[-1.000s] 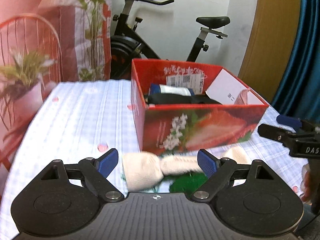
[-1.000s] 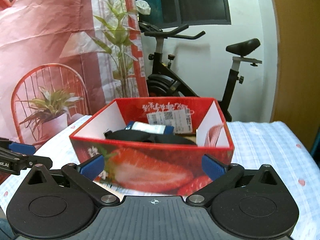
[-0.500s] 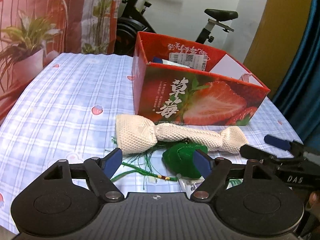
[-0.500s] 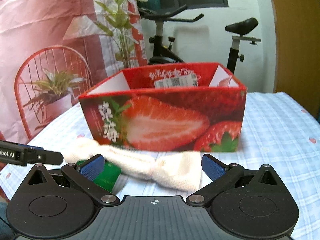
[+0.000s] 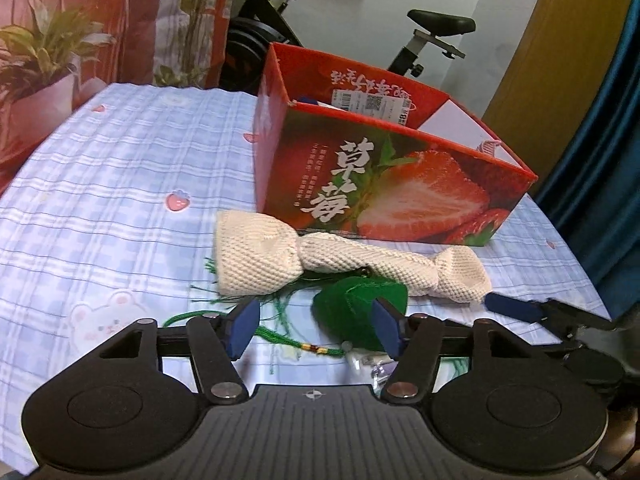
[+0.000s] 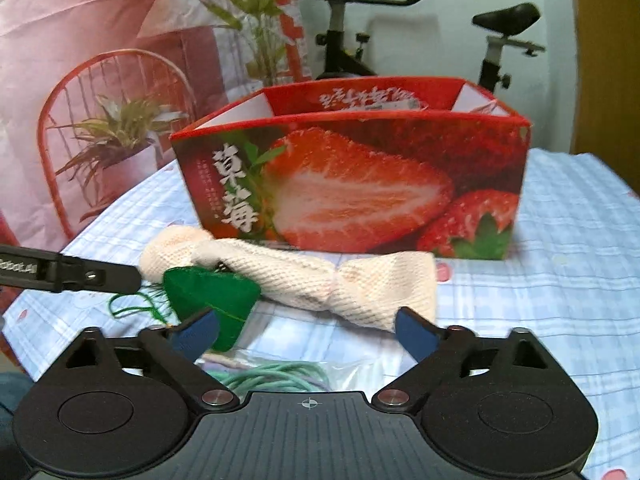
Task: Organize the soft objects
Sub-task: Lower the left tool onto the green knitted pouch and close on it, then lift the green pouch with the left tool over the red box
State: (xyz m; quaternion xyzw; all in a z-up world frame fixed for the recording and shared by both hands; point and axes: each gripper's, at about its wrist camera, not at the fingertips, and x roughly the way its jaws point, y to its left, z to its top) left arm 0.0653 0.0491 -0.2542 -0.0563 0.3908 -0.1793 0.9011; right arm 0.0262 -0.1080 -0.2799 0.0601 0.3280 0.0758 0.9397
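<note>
Left tool point(image 5: 314, 330): jaws closing, pads not pressing anything; low over the worktop, with the green cord and the near edge of the green pouch between its blue pads.
Right tool point(image 6: 306, 330): jaws closing, nothing gripped; the clear plastic bag lies between its pads.
Cream knitted cloth point(image 5: 320, 262): twisted in the middle, lying lengthwise on the worktop just in front of the red box; its right end reaches close to the right tool's fingertips point(image 5: 510, 308).
Green pouch point(image 5: 356, 316): on the worktop, touching the near side of the cream cloth, partly tucked under it.
Green cord point(image 5: 276, 336): tasselled, with small beads, spread out to the left of the pouch.
Clear plastic bag point(image 6: 280, 368): holds pale green string, nearest the right tool.
Red box point(image 5: 384, 160): printed with strawberries, open-topped, upright behind the cloth; contents mostly hidden.
Worktop point(image 5: 120, 184): covered in a blue checked cloth with small strawberry prints.
Background: an exercise bike point(image 5: 400, 28) and a potted plant point(image 6: 116, 132).
</note>
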